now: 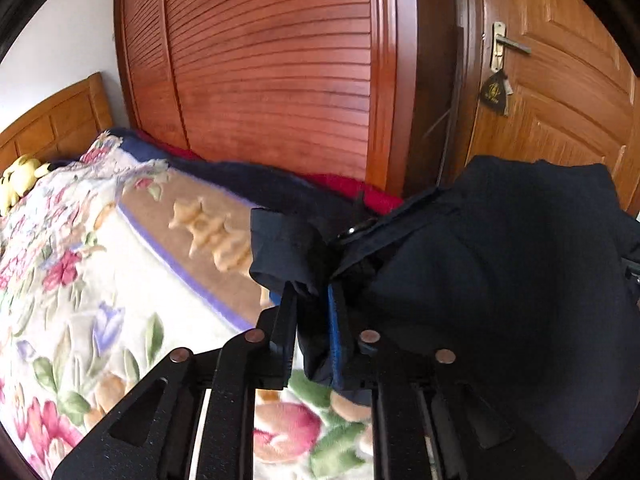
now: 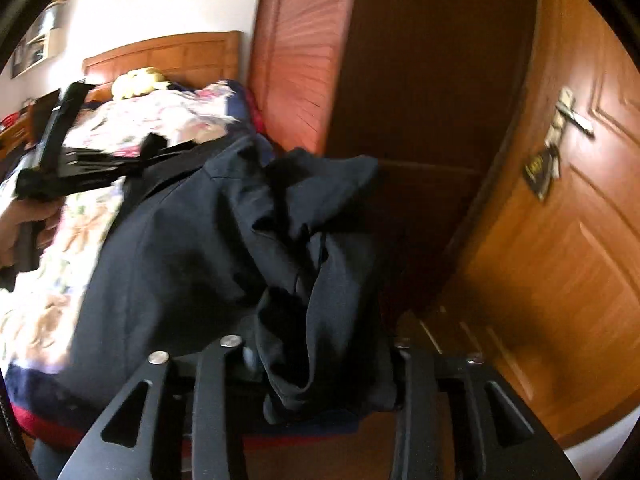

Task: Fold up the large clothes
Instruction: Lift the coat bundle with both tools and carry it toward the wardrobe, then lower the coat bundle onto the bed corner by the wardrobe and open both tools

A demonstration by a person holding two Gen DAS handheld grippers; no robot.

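On my left wrist view I see the bed's cream fleece blanket printed with pink and purple flowers point(image 1: 80, 280) filling the left side, with a yellow plush toy point(image 1: 18, 178) at the far left against the honey-coloured wooden headboard point(image 1: 56, 120). Behind the bed stands the reddish-brown louvred wooden wardrobe point(image 1: 272, 72), and to its right the orange-brown panelled door point(image 1: 560, 100) with a brass lever handle point(image 1: 506, 46) and a small dark tag point(image 1: 495, 94) hanging under it. My left gripper point(image 1: 314, 300) sits low in the centre, its fingers close together and pinching a bunched fold of the large dark navy garment point(image 1: 500, 280); a bright blue strip shows along the inner face of one finger. The cloth spreads from that pinch out to the right and hangs above the blanket. On my right wrist view, further left, I see a hand point(image 2: 24, 220) holding the other black tool over the blanket, with the navy garment draped from it across the middle of the frame, over the edge of the bed. My right gripper point(image 2: 320, 344) has a thick wad of the same fabric lying between its fingers, which stand partly apart; the cloth covers their tips, so I cannot tell whether they press on it. Wardrobe and door appear blurred on the right.
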